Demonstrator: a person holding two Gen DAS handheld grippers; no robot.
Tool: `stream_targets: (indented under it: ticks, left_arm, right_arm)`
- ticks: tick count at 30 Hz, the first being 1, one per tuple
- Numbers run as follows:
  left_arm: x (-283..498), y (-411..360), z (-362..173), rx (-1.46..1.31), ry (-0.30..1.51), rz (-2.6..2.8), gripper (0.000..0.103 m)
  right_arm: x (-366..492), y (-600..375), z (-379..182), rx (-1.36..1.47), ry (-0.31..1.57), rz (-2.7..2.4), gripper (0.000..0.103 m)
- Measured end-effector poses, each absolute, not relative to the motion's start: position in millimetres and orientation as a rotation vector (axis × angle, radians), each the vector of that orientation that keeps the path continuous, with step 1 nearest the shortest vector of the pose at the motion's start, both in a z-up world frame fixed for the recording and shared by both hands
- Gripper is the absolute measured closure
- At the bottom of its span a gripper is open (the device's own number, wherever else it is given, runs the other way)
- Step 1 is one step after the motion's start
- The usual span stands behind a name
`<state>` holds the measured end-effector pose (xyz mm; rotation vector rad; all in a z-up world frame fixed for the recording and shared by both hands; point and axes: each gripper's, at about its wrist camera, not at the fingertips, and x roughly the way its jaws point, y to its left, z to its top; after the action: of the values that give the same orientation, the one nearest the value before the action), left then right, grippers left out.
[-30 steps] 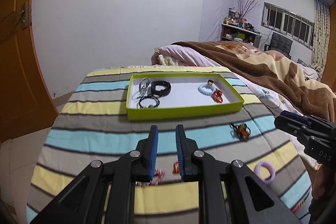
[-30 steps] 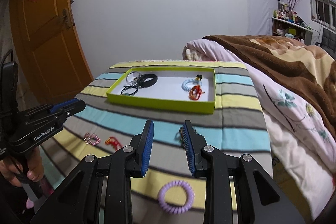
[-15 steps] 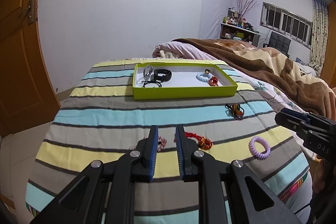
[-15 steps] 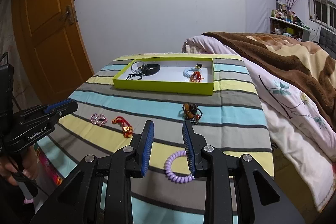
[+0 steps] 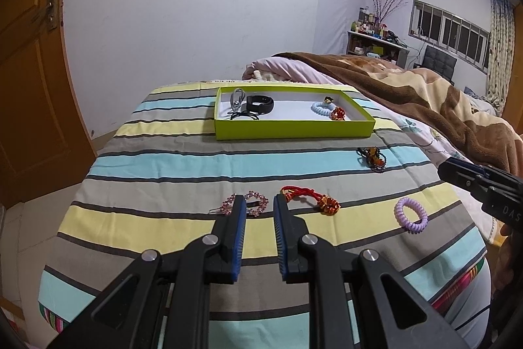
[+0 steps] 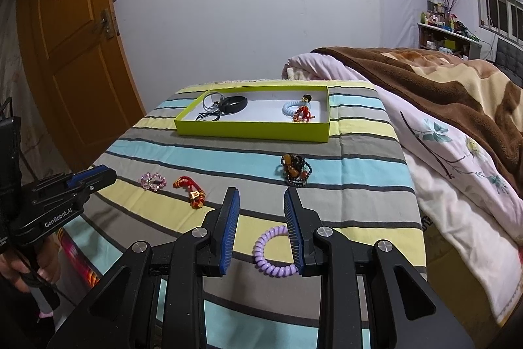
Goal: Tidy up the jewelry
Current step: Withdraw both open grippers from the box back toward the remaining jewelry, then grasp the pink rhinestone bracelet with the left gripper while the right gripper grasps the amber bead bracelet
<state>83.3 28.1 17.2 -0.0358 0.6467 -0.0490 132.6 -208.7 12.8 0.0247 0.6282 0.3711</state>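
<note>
Jewelry lies loose before the green tray [image 5: 294, 130]. Both hand-held grippers, left [image 5: 259, 201] and right [image 6: 261, 195], hover parted and empty. Next, the right must descend onto the purple coil hair tie [image 6: 273, 251].

A bedroom: blanketed bed [image 6: 441, 94], wooden door [image 6: 72, 54].

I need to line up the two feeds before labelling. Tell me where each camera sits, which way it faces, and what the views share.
Left wrist: sits on the left claw, looks forward and down over the striped cloth to the green tray; its own open fingers show, with the right claw at the right edge.
Right wrist: sits on the right claw, same heading; the purple coil hair tie lies past its fingertips, the left claw and a hand at left.
Shared: tray, hair tie, pink rhinestone clip, red knotted cord charm, beaded bracelet.
</note>
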Motion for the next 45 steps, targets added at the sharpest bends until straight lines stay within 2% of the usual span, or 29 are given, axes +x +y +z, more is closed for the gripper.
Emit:
stream_targets:
  ticks: [9,18,30,36,38,40,45]
  left_arm:
    - [88.0,41.6,9.3,-0.04,0.666,-0.022,0.085]
    - [94.4,48.4,-0.8,-0.052,0.693,-0.029,0.074]
    - [118.5,50.0,-14.1,-0.001,0.722,-0.039,0.066]
    - [134.1,58.8,-21.1,-0.016,0.755,-0.059,0.066]
    - [136.9,58.9,-22.4,-0.013,0.759,-0.066,0.065]
    - [139.4,58.8,-23.8,-0.012,0.768,-0.083,0.063]
    - [145.9,56.4,-27.1,-0.001,0.802,-0.126,0.061]
  right_arm:
    - [141.8,-208.5,5.7,0.023,0.65,0.376,0.074]
    - [154.9,-211.4,-4.3,0.027,0.677,0.369,0.074]
    - [186.2,-208.6,-14.5,-0.02,0.709,0.375,0.074]
    - [211.2,-208.5,-21.4,-0.045,0.736,0.374,0.073]
    - [220.6,-207.7,-24.6,-0.048,0.753,0.384,0.07]
    - [228.8,-205.8,-27.8,-0.056,0.77,0.384,0.056]
    - [247.1,-196.5,-35.5,-0.098,0.802,0.399,0.056]
